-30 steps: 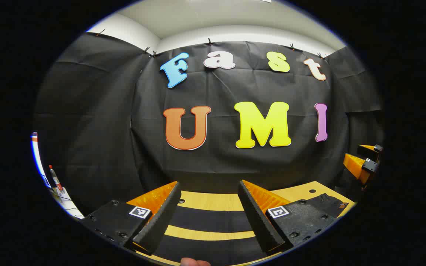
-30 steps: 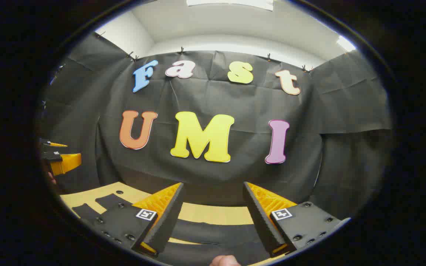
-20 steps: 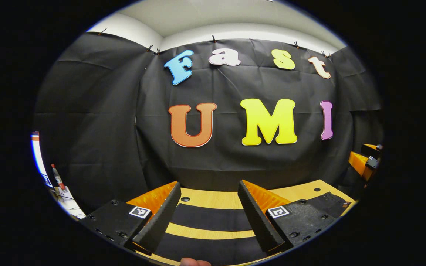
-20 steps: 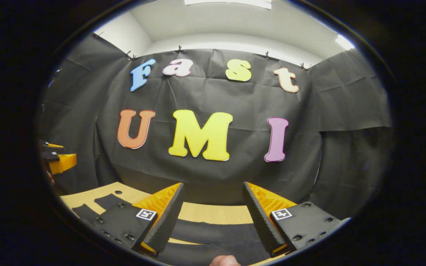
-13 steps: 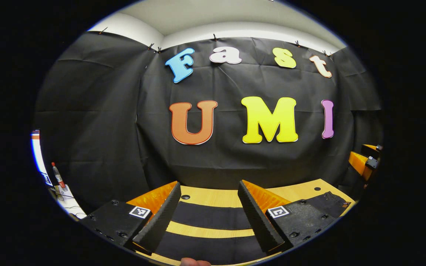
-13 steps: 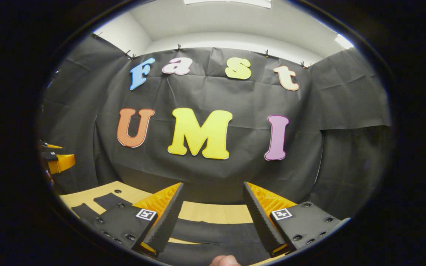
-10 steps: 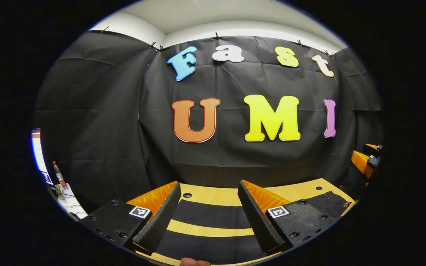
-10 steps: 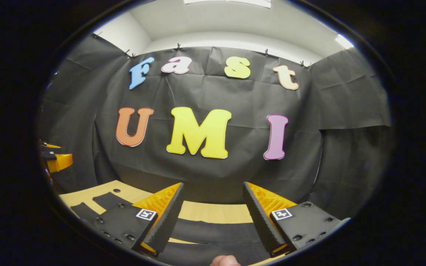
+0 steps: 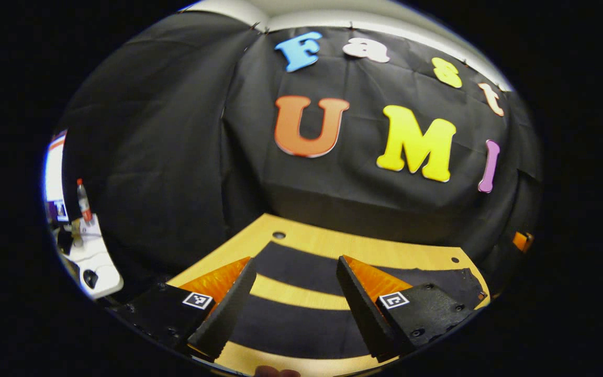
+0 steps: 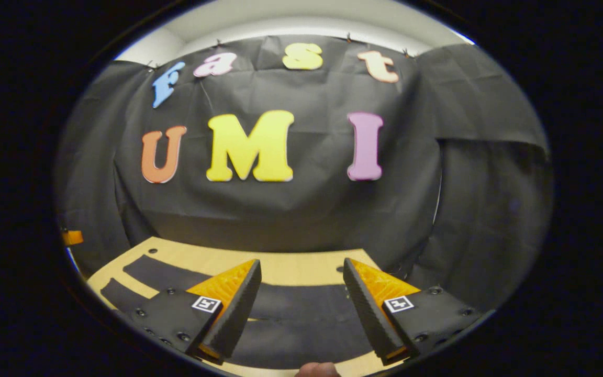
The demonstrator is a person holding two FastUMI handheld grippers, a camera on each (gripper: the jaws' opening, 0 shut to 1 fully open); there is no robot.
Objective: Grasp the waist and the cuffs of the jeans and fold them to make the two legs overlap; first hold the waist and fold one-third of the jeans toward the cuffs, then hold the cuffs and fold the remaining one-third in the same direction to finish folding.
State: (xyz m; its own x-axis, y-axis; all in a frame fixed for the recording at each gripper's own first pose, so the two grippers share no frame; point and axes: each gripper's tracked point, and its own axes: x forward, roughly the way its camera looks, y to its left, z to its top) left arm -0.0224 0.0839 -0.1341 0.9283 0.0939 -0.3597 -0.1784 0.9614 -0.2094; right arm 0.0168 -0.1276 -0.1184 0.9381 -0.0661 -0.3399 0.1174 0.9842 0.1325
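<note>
left gripper [image 9: 293,309]: jaws sitting wide open, holding nothing, hanging over the jeans without touching them as far as I can tell

right gripper [image 10: 301,311]: same deal, jaws spread wide, nothing between them, hovering above the dark cloth

jeans [image 9: 301,327]: black, lying flat on the table; in the left gripper view the two legs are running side by side with a strip of bare wood showing between them, one leg near, one far. In the right gripper view the jeans [image 10: 301,319] are spreading under the fingers and off to the left

table [image 9: 333,246]: light wood, a couple of small round holes showing near its far edge; bare wood [image 10: 291,267] is showing beyond the jeans too

wall [image 9: 165,157]: black cloth hanging right behind the table's far edge and wrapping around the sides

bottle [image 9: 82,201]: red-capped, standing far left past the cloth, on something white

thumb [image 10: 317,370]: a fingertip is peeking in at the near edge
</note>
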